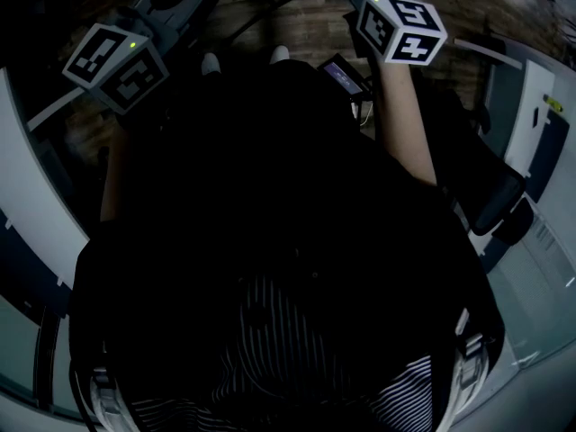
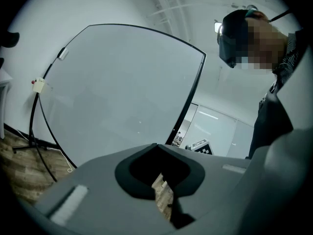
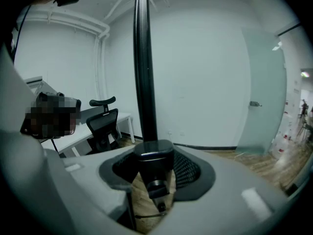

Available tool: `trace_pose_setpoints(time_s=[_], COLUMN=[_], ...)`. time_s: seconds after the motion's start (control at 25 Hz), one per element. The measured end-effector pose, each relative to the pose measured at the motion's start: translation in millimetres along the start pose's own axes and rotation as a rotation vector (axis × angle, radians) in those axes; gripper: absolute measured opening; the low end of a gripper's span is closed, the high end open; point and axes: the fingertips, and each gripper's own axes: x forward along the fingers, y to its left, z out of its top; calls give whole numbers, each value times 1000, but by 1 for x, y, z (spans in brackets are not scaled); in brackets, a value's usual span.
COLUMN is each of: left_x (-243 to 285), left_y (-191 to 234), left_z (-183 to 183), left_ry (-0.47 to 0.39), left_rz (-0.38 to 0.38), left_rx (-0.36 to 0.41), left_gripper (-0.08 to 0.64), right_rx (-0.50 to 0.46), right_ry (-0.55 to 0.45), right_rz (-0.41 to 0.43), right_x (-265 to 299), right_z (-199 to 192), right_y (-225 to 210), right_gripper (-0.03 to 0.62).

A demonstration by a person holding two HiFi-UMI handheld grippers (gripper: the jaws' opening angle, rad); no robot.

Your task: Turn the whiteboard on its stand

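The right tongs are clenched round the black collar low on the stand pole. The collar sits in the notch between the jaws, and the pole rises straight to the top of the frame, slightly left of centre. The left tongs are drawn almost together, with only a thin slit of wood floor showing between them, and they grip nothing.

The whiteboard fills the upper middle of the left gripper view, above and beyond the left tongs and clear of them. Its black-framed right edge slants down to just behind the grey shell at frame centre. Its left edge curves down toward thin black legs on the floor at lower left.

A bare white wall lies behind the board. The person's dark torso stands along the right edge of that view.

Around the pole, an office chair and a white bench sit at middle left, well apart from it. A frosted door stands at the right, with open floor before it.

In the head view, dark clothing covers the middle of the frame. The marker cubes show at upper left and upper right.
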Motion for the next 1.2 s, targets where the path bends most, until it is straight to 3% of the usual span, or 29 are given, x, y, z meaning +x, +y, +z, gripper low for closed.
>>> trace_pose_setpoints(time_s=[0.6,0.8,0.96,1.08,1.16,1.2], left_x=[30,28,39,41,19,4], left_y=[-21,-24,-25,-28,-25,-22], left_z=[-3,-9,7,12,0,-6], left_ry=[56,83,111,140,145,146], left_rz=[-122,-156,-189,-224,-248,-259], left_rx=[14,21,34,71,98,107], left_gripper=[5,5,5,5,5,5], right_rx=[84,186,172,147,122,114], right_ry=[-19,6,-2,-22,-73,-109], right_rz=[-155,-160,-236,-243,-166,-110], right_x=[-22,-32,-61,-83,-94,-98], right_z=[-6,-8,10,16,17,19], right_y=[-63,-74,-85,-66,-20,10], right_gripper=[190,202,212,212,177,116])
